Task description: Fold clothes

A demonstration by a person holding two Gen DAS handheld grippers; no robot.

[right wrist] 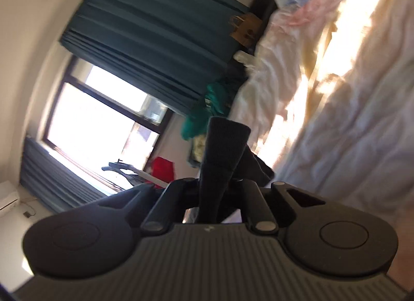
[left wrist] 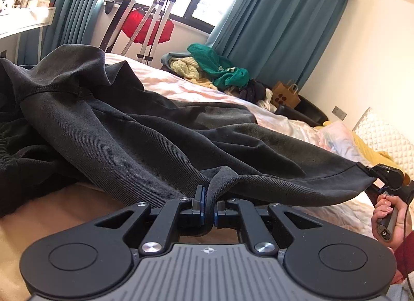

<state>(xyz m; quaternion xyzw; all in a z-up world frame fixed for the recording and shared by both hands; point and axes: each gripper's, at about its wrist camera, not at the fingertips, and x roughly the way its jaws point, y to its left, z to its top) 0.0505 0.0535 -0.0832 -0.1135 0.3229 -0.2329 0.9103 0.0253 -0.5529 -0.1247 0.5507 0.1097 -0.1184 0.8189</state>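
Observation:
A dark grey garment [left wrist: 134, 130] lies spread and rumpled across the bed [left wrist: 181, 86]. Its gathered elastic band is bunched at the far left. My left gripper [left wrist: 209, 201] is shut on a fold of the cloth at the near edge, with the fabric rising between its pads. My right gripper [left wrist: 368, 171], held by a hand [left wrist: 385, 213], pinches the hemmed corner at the right and holds it taut above the sheet. The right wrist view is rolled sideways and blurred. In it a strip of the dark garment [right wrist: 222, 145] runs up from between the closed jaws of the right gripper [right wrist: 216, 187].
A pile of green and yellow clothes [left wrist: 217, 68] sits at the bed's far side, with a brown paper bag [left wrist: 286, 94] beyond it. A metal rack with a red cloth [left wrist: 147, 27] stands by the window. A quilted pillow [left wrist: 383, 135] lies at the right.

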